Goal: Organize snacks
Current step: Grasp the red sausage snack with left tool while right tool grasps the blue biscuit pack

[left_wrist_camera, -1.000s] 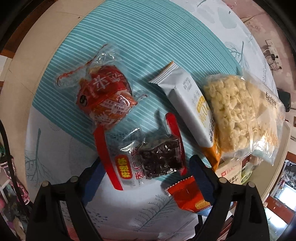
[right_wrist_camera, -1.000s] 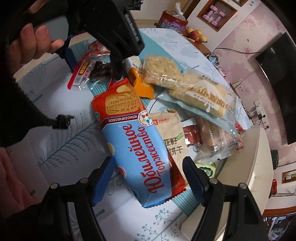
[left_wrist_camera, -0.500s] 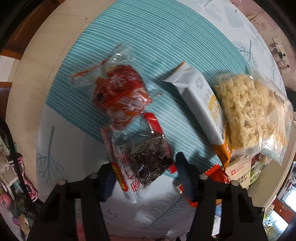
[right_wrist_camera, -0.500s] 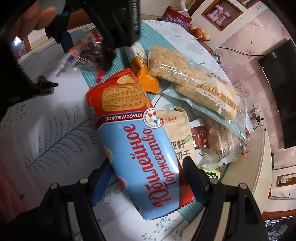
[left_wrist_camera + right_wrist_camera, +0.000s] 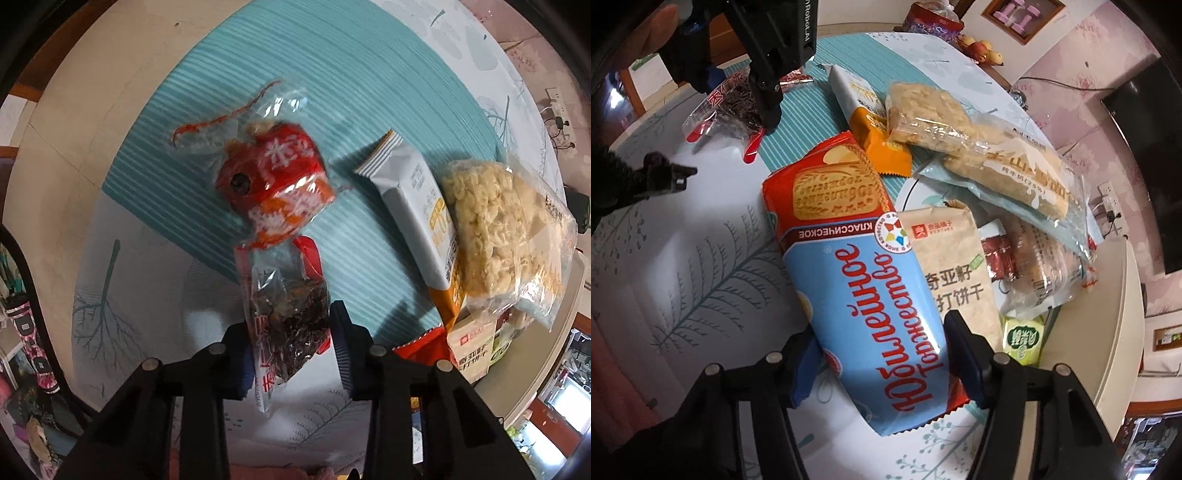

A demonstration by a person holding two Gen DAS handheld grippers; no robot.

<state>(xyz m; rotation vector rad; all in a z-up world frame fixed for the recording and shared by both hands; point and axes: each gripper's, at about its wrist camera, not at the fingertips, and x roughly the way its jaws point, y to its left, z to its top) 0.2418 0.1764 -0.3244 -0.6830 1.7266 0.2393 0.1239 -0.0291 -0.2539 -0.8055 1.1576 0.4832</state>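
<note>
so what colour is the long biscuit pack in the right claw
Light blue with a red end, clearest in the right wrist view.

Your left tool (image 5: 291, 345) has the packet of dark dried fruit (image 5: 290, 314) between its closing jaws. Just beyond it on the bench (image 5: 140, 258) lies the knotted snack bag (image 5: 280, 184); to its right, the long wrapped bar (image 5: 417, 206), then the puffed rice bag (image 5: 498, 229). Your right tool (image 5: 882, 358) closes around the biscuit pack (image 5: 857, 280), with the cracker pouch (image 5: 953, 266) touching its right side.
</note>
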